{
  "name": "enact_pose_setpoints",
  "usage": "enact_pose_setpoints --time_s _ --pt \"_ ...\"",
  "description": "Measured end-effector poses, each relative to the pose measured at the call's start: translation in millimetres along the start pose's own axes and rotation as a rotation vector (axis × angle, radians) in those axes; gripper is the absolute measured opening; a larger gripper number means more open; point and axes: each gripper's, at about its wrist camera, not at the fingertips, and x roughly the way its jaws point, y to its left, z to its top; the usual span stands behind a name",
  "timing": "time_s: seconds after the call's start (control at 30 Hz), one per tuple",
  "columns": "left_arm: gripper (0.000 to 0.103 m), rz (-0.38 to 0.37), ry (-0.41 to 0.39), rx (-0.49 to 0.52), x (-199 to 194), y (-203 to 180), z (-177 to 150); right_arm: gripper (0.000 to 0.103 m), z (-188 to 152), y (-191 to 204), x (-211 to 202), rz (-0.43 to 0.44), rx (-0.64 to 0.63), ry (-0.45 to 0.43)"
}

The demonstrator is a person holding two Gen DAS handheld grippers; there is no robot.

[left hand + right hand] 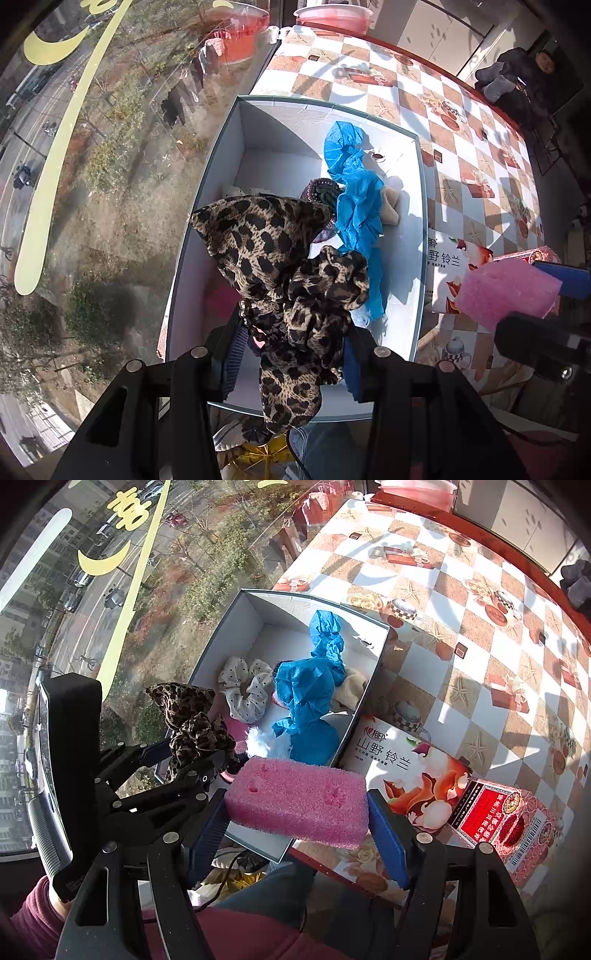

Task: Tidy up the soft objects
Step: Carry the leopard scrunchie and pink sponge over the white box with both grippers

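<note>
Soft objects are mostly gathered: a crumpled blue fabric piece (314, 675) and a white polka-dot scrunchie (245, 690) lie in the open white cardboard box (236, 627). Left claw (291, 354) pinches a leopard-print scrunchie (288, 273) over the box; right claw (299, 823) pinches a pink foam block (299, 801) at its near corner. Printed cartons (424, 779) crowd the checkered surface (461, 664) beside it.

One leopard-print scrunchie (195, 731), one polka-dot scrunchie (245, 690) and one pink sponge (299, 805). One open white box (255, 616). Two printed cartons (417, 775) beside it.
</note>
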Motion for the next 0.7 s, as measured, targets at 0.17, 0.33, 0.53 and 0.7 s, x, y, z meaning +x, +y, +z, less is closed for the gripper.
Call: enact_pose_setpoints --time_s 0.17,0.33,0.53,0.7 --pt "0.049 0.0 0.004 -0.005 0.7 1.0 0.3 0.074 2.6 0.5 0.3 -0.002 -0.002 -0.006" --pt "0.049 0.001 0.009 -0.011 1.6 2.6 0.0 0.074 9.8 1.2 0.8 -0.001 0.003 -0.016" --pt "0.049 0.006 0.012 -0.007 2.0 1.8 0.8 0.074 20.5 5.6 2.3 0.004 -0.006 -0.029" --pt "0.049 0.021 0.007 -0.014 2.3 3.8 2.6 0.074 36.2 4.3 3.6 0.005 0.003 -0.034"
